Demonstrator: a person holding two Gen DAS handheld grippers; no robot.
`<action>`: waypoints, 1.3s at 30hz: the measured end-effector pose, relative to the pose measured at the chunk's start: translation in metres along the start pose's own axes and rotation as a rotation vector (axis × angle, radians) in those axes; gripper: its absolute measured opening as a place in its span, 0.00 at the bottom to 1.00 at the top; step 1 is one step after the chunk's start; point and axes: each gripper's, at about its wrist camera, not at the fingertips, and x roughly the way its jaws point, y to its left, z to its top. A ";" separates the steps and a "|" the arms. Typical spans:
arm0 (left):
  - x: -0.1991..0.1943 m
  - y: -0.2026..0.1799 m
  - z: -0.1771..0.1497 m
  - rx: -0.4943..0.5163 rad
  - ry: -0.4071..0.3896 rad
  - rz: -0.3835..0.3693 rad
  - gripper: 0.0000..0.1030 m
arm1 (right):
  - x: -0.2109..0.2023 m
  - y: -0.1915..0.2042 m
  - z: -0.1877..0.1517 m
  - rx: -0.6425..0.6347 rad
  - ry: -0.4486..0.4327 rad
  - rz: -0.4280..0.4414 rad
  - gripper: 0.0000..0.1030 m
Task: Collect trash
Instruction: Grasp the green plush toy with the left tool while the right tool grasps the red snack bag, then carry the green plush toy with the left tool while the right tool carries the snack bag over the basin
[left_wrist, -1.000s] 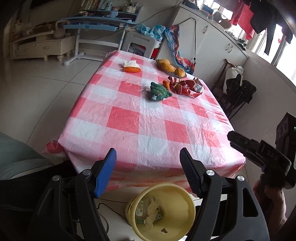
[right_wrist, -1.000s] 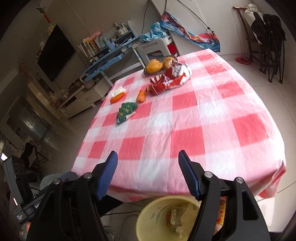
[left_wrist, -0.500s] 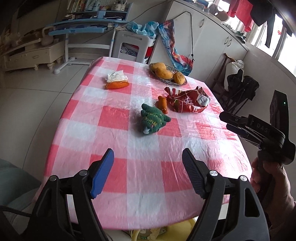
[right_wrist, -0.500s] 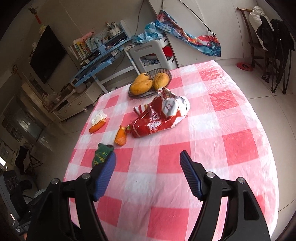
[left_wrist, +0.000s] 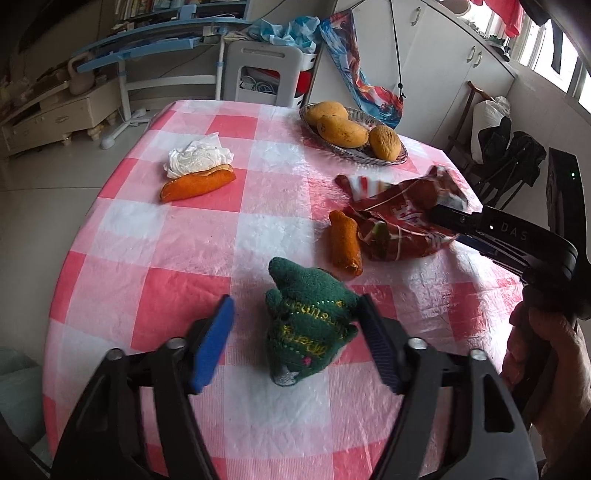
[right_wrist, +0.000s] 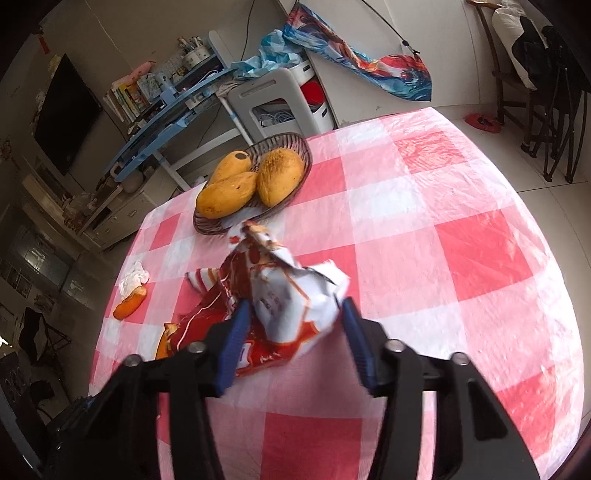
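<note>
Trash is seen in several pieces on a table covered with a pink and white checked plastic cloth (left_wrist: 155, 280): a crumpled red and white snack bag (right_wrist: 280, 295), a dark green knitted glove with yellow stitching (left_wrist: 308, 321), two orange peel pieces (left_wrist: 197, 183) (left_wrist: 345, 248) and a crumpled white tissue (left_wrist: 197, 157). The snack bag lies near the middle of the table, just in front of a glass basket (right_wrist: 299, 147) in which three yellow mangoes (right_wrist: 255, 181) are kept. The bag is shiny and much wrinkled, with its white side turned up toward the right gripper (right_wrist: 291, 325). The fingers of this gripper have just been closing; the bag is between them, the left pad seems to touch it, but a firm clamp cannot be confirmed. The green glove lies near the front edge, between the fingers of the left gripper (left_wrist: 295, 332), which have also just been closing; the right finger is at the glove's edge, while a gap is visible at the blue left pad (left_wrist: 214, 343). Around the table a tiled floor, a blue desk (left_wrist: 155, 37), a white plastic stool (left_wrist: 266, 70) and white cabinets (left_wrist: 443, 66) are seen. Compared with one second ago, both grippers are found much further over the table, and the yellow bin under the table edge is not visible any more.
</note>
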 end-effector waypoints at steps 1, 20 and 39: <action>0.000 -0.001 0.001 0.010 -0.006 -0.001 0.28 | 0.000 0.002 0.000 -0.006 -0.002 0.014 0.35; -0.089 0.042 -0.059 -0.128 -0.077 -0.159 0.26 | -0.104 0.027 -0.040 -0.043 -0.111 0.134 0.27; -0.165 0.057 -0.125 -0.116 -0.125 -0.132 0.26 | -0.173 0.096 -0.224 -0.514 0.129 -0.035 0.29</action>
